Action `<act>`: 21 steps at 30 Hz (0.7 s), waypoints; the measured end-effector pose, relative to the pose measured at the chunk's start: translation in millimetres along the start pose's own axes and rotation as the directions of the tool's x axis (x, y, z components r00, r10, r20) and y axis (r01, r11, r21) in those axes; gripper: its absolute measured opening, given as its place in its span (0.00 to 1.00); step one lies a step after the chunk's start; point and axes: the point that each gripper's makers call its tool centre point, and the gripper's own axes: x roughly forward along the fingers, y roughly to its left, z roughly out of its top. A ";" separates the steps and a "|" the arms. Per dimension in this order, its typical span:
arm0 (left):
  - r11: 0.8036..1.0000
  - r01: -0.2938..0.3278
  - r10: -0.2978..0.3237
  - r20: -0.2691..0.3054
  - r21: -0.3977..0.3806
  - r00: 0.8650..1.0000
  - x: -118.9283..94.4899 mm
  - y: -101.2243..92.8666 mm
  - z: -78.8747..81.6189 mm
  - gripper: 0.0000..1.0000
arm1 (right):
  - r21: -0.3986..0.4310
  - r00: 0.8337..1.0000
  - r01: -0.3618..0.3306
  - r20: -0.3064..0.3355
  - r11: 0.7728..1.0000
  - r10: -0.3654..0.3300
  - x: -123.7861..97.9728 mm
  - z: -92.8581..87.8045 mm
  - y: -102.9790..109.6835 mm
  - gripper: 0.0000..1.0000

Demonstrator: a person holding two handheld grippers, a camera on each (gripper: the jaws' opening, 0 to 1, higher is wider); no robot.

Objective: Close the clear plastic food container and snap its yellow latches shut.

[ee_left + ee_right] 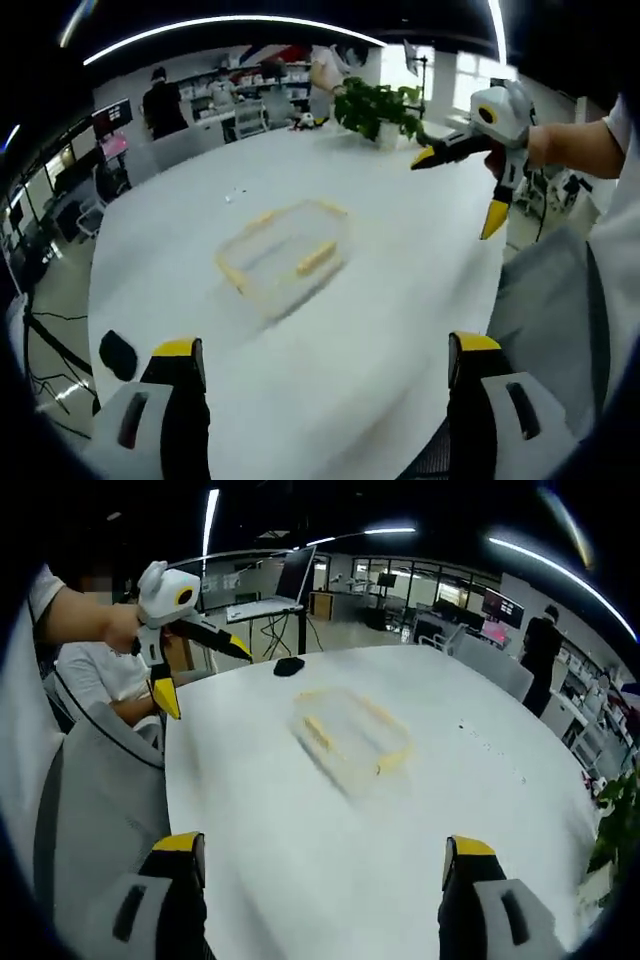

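The clear plastic container [285,250] with yellow latches [316,258] lies on the white table [400,300], blurred, so I cannot tell how its lid sits. My left gripper [322,350] is open, held back from the container's near side with nothing between the jaws. In the left gripper view my right gripper [460,190] hangs open above the table's right edge. From the right gripper view the container [350,730] sits mid-table ahead of the open right gripper [322,848]. My left gripper [203,675] shows at the left, open, apart from the container.
A potted plant [380,105] stands at the table's far side. A small black object [118,352] lies near the table edge, also the black object [288,665]. A person [162,100] stands among desks behind. A seated person [100,670] is beside the table.
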 end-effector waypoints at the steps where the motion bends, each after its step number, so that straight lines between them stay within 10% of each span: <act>1: 1.000 0.001 -0.001 0.000 0.000 1.000 -1.1 -3.1 -1.2 0.99 | 0.007 1.000 -0.001 0.008 1.000 0.000 -2.0 -0.1 1.7 0.99; 21: 0.991 -0.022 0.026 0.029 -0.129 0.999 -27.0 -39.9 -44.4 0.99 | 0.124 0.997 -0.024 0.075 0.992 0.015 -41.4 -33.5 43.7 0.99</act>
